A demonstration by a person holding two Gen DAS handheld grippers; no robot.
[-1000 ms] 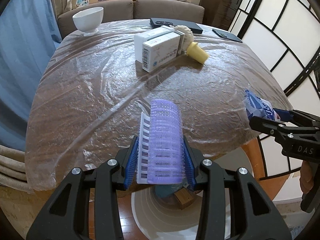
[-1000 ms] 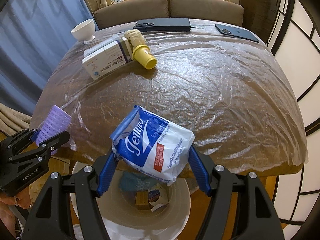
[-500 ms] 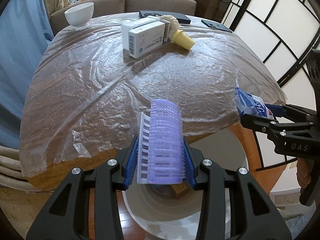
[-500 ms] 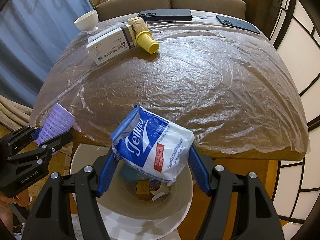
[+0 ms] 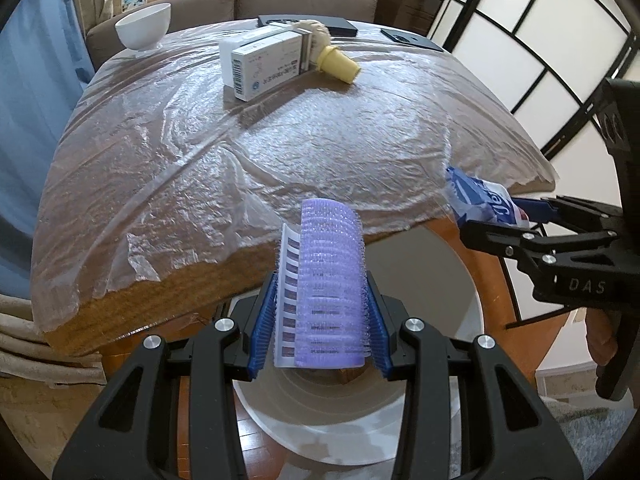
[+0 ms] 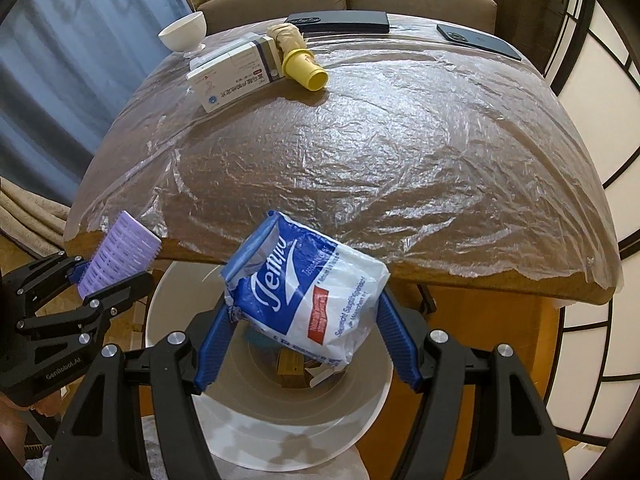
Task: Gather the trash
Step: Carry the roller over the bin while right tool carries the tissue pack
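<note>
Both grippers have drawn back from the worktop (image 6: 400,152); the white bin (image 5: 452,280) now lies wider beneath both sets of jaws, its rim rising beyond the gripped items.

My left gripper (image 5: 320,316) clamps a purple hair roller (image 5: 330,280) over the white bin (image 5: 320,432); right gripper (image 5: 520,224) beside holds a tissue pack (image 5: 480,200).

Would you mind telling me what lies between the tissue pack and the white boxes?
Only bare plastic-covered table between tissue pack and white boxes, in the right wrist view.
</note>
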